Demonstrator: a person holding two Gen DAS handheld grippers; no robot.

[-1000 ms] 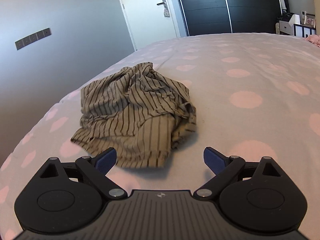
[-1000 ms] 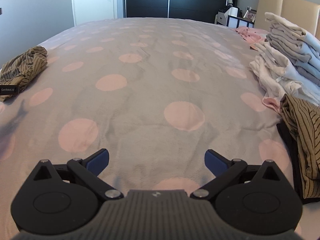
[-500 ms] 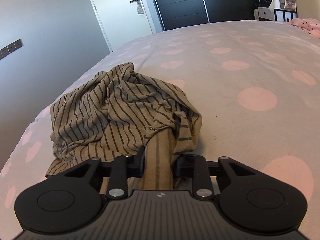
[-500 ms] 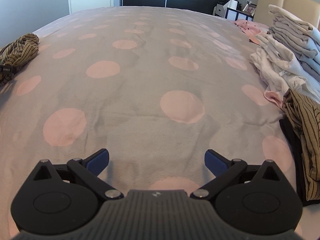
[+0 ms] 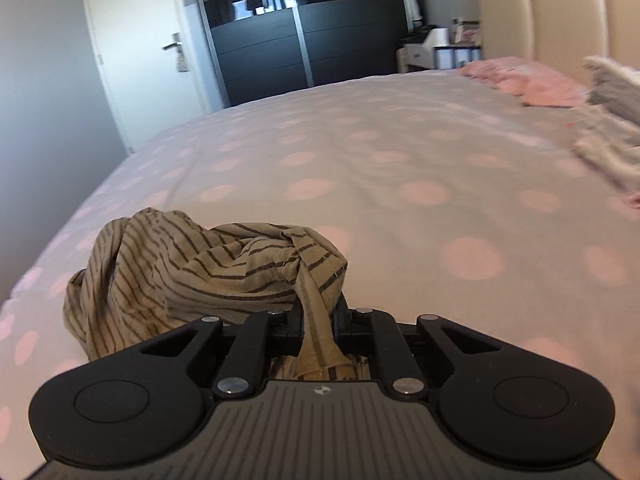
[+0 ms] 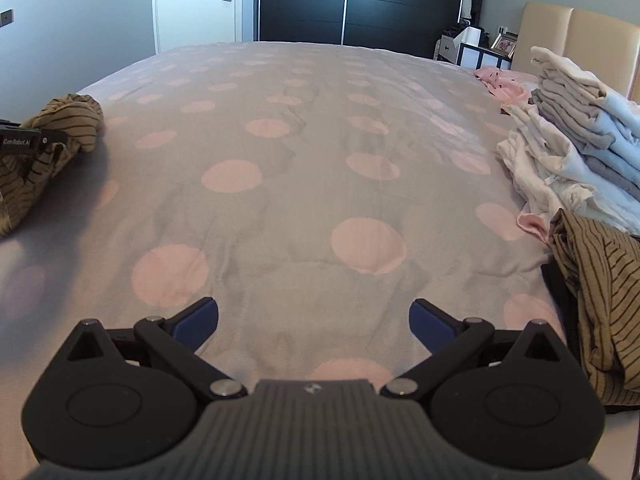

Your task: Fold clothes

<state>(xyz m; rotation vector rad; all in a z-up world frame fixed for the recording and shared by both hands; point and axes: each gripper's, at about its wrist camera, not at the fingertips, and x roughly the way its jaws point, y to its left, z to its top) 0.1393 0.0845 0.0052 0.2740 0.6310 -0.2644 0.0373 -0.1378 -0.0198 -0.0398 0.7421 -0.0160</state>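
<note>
Bedding in grey with pale pink dots covered the whole wide bed, and past its far edge stood a dark wardrobe with a white door beside it. Against the padded headboard on the right sat a tall stack of folded clothes in greys, whites and light blue, with a loose white heap at its foot. Nearer, at the right edge of the right wrist view, another striped brown garment lay crumpled over something dark.

The striped shirt, beige with thin dark lines, lay bunched near the left edge of the bed. It sat directly ahead of the left tool and a little to its left, most of the cloth resting on the bedding. One twisted fold rose from the bundle and ran back into the tool, whose jaws were closed tight on it, the cloth hanging out below them toward the body. From the right wrist view the same shirt showed far off to the left, with the left tool's black side against it.

The right tool hung over bare bedding, well apart from the shirt, its blue pads spread wide with nothing between them.
</note>
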